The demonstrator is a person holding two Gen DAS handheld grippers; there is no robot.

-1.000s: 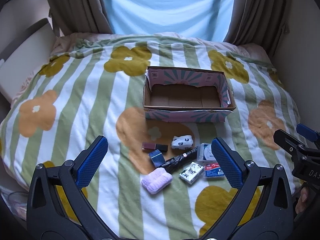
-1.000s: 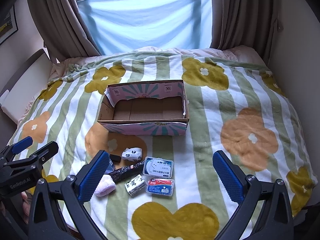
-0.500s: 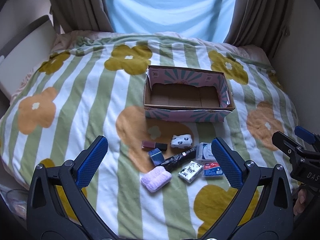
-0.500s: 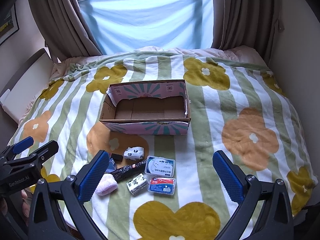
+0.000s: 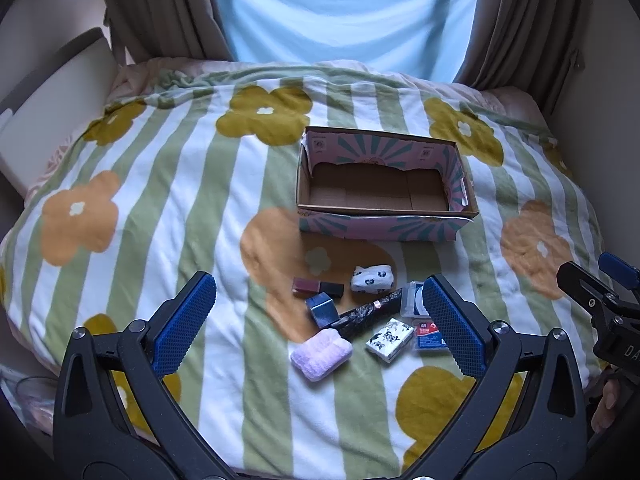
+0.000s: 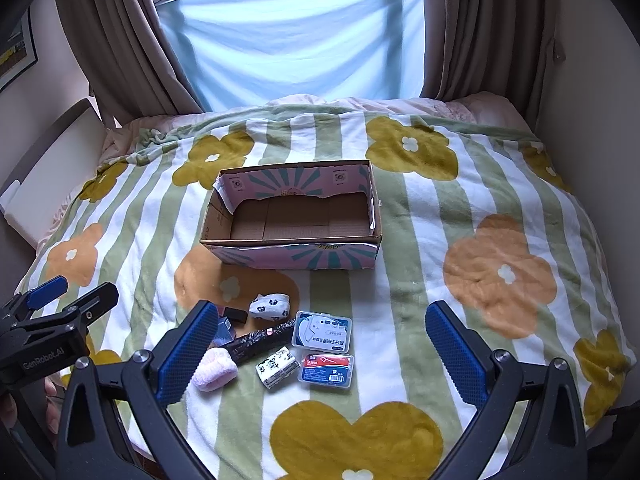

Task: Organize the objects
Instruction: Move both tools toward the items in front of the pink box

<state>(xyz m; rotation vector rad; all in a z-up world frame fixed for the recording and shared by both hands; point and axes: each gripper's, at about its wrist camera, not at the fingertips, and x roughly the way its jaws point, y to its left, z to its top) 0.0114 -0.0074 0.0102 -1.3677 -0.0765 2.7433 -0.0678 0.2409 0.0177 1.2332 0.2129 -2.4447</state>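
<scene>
Both your left gripper [image 5: 318, 322] and right gripper [image 6: 316, 350] gape empty. Descend squarely over one small item; the pink-patterned cardboard box [image 6: 294, 256] awaits.

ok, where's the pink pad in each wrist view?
Left wrist: pink pad low centre, between the fingers, nearest item of the cluster.
Right wrist: pink pad lower left, partly behind the left finger.
Shared landmark: the box, beyond the cluster in both.
</scene>
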